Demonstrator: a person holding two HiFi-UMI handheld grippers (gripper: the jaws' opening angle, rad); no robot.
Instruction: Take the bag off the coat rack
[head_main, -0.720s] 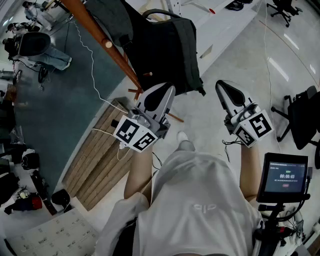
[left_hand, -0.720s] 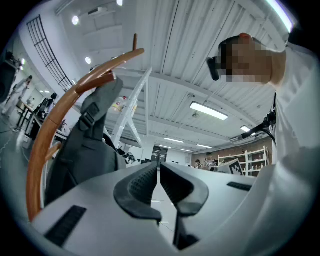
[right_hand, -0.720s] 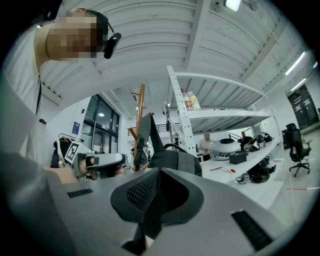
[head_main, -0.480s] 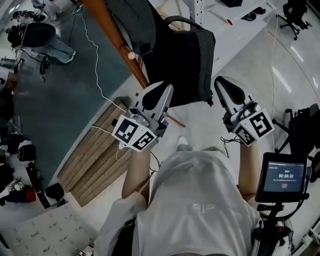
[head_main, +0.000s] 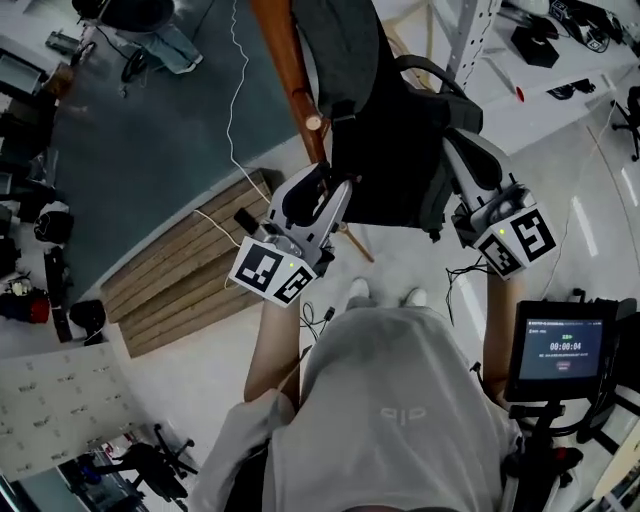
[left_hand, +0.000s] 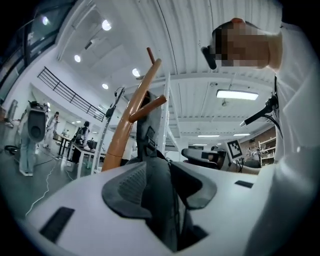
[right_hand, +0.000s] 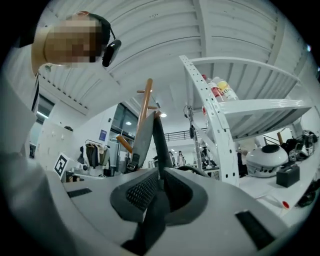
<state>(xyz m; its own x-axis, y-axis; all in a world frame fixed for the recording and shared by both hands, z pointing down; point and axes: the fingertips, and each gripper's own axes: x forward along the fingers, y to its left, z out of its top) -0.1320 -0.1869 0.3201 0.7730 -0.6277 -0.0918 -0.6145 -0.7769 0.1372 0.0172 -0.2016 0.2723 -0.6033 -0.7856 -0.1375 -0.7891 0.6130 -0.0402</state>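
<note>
A black and grey backpack (head_main: 385, 150) hangs from a peg (head_main: 314, 122) of the slanting wooden coat rack (head_main: 285, 50). My left gripper (head_main: 325, 185) is at the bag's lower left side. In the left gripper view thick grey bag fabric (left_hand: 157, 190) fills the gap between its pads, so the left gripper (left_hand: 160, 175) is shut on the bag. My right gripper (head_main: 462, 150) is at the bag's right side. It is the right gripper (right_hand: 160, 187) that is shut on a thin dark strap (right_hand: 159, 145), which runs up towards the rack's pole (right_hand: 145, 105).
Wooden boards (head_main: 180, 270) lie on the floor left of the rack's foot, beside a dark green mat (head_main: 150, 150) with a white cable (head_main: 235, 80). White shelving (right_hand: 220, 125) stands to the right. A screen on a stand (head_main: 560, 350) is at my right elbow.
Both grippers have moved up against the bag. The right one, apart from the bag before, now sits at its right side. The head view has swung towards the rack.
</note>
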